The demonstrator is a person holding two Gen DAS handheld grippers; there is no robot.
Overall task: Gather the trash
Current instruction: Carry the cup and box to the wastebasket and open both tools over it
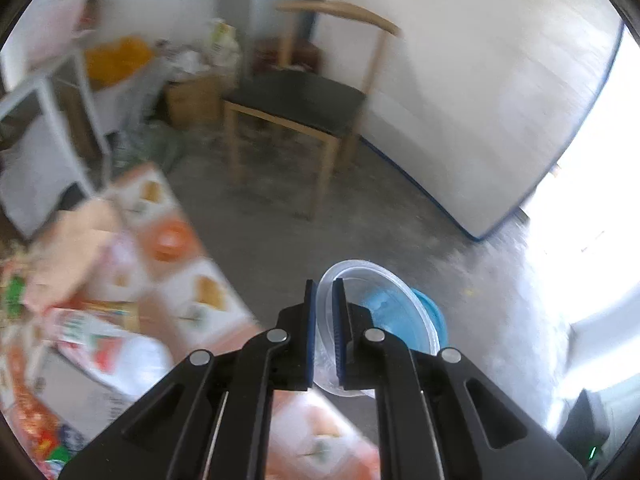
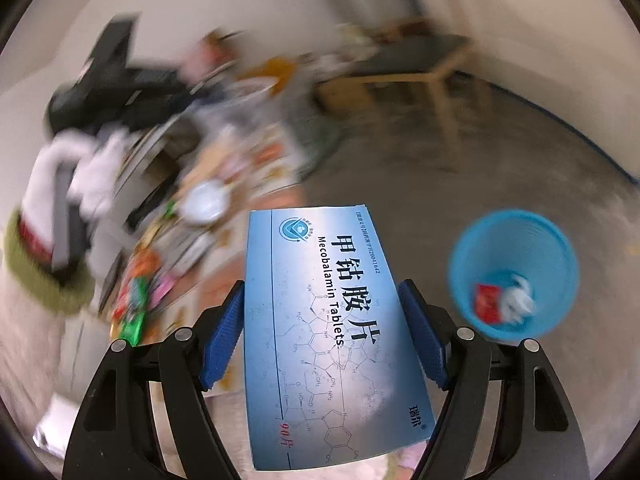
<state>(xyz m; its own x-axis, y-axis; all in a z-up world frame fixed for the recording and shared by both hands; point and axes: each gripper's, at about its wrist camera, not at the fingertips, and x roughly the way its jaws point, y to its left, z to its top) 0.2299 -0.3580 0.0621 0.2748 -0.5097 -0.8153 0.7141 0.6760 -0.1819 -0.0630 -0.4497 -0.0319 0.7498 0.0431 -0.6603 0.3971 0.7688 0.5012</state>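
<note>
- Right wrist view: our right gripper holds, jaws wide, a flat blue cardboard tablet box, long axis along the fingers.
- The round blue plastic wastebasket stands right of it on open floor.
- Our left gripper pinches a clear plastic lid, nearly shut, above that basket.
- A cluttered table edges our left.

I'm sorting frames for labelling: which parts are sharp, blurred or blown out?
Left wrist view: left gripper and clear plastic container sharp, table clutter smeared, right edge overexposed. Right wrist view: tablet box crisp, blue bin soft, background heavily motion-blurred.
</note>
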